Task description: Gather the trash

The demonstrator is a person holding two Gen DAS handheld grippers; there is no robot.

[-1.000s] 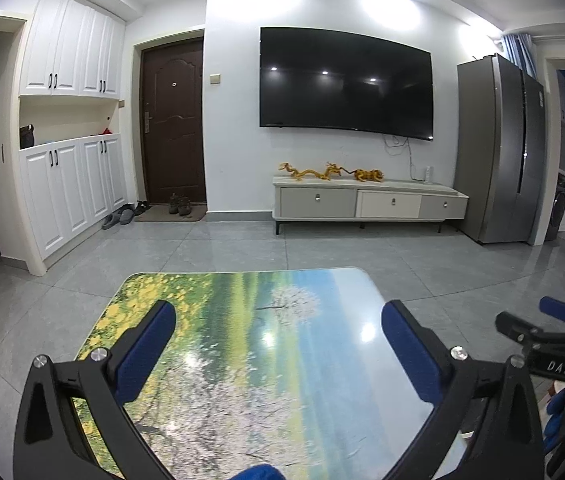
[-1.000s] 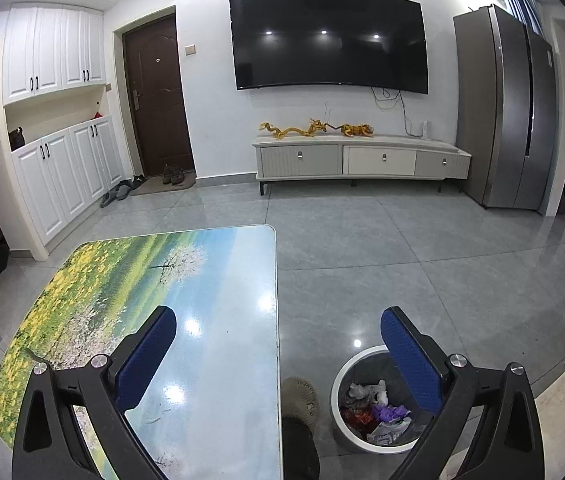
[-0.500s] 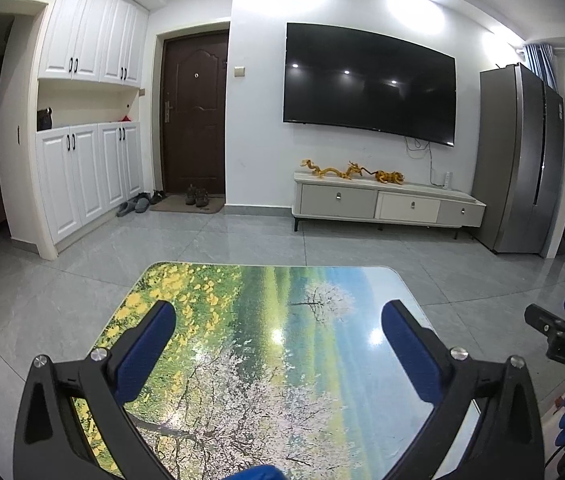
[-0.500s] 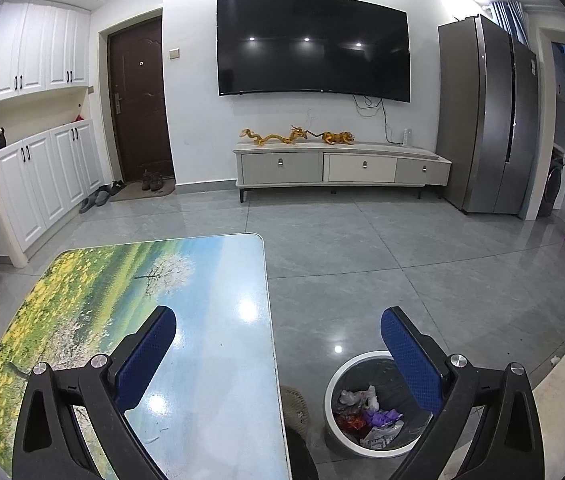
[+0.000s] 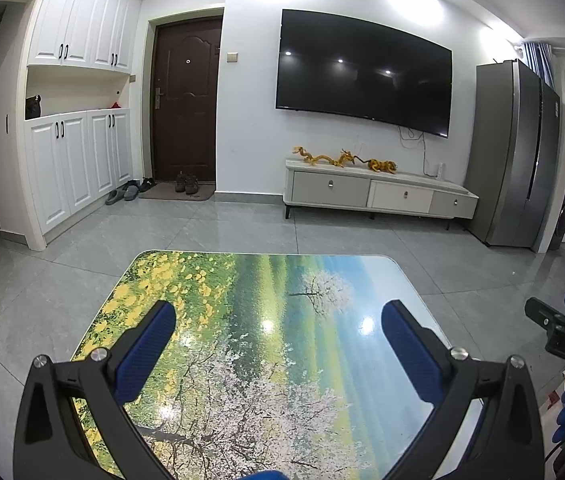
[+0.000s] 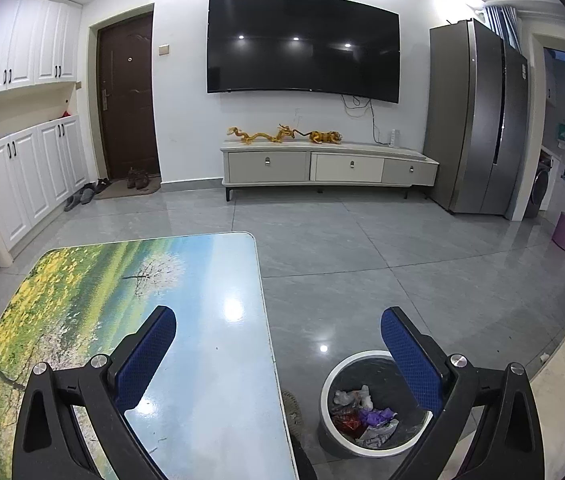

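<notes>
While both my claws hang above the table (image 5: 266,360), neither carries anything.

Item: left gripper (image 5: 278,338). Blue pads spread wide apart, nothing between them, poised over the printed tabletop of yellow flowers and white blossom trees.

Item: right gripper (image 6: 278,340). Pads likewise wide apart and empty; the left pad sits over the table's right edge, the right pad over the bin. Its black frame also shows at the right border of the left wrist view (image 5: 562,332).

Item: trash bin (image 6: 326,392). Round, white-rimmed, dark inside, standing upright on the grey floor just beside the table's right edge, mouth open upward.

Item: trash (image 6: 362,412). Crumpled scraps, white, red, purple and silvery, lying in a loose heap at the bottom of the bin. No clear long axis to any piece; the heap has no one direction. My right pad partly covers the bin's right side.

Item: round brownish object (image 6: 292,404), on the floor between table edge and bin; what it is I cannot tell.

Item: table, long axis running away from me toward the far wall.

Surroundings, well apart: television (image 6: 302,44) on the wall; low cabinet (image 6: 330,168) beneath it, bearing golden dragon figures (image 6: 282,135); refrigerator (image 6: 478,120) at right; dark door (image 6: 128,100) and white cupboards (image 6: 30,120) at left, with shoes (image 6: 136,179) by the door.
</notes>
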